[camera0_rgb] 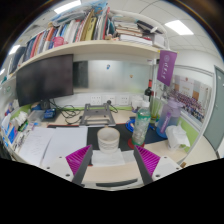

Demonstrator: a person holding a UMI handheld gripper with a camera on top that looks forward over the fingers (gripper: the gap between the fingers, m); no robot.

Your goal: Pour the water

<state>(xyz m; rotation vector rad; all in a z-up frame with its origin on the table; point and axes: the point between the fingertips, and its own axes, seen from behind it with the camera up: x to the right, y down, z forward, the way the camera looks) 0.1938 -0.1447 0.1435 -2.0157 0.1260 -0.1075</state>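
Gripper [111, 160]: jaws stand wide apart, magenta pads facing inward, nothing held. Between them, at 12 o'clock just ahead, sits a white round cup [108, 139] on the pale tabletop [50, 145], mouth upward, gaps at both sides. At 1 o'clock beyond the right finger stands a clear plastic bottle with greenish tint [141, 127], long axis vertical, cap pointing up. At 10 o'clock, a dark flat monitor [45, 78] beneath a bookshelf [85, 48].
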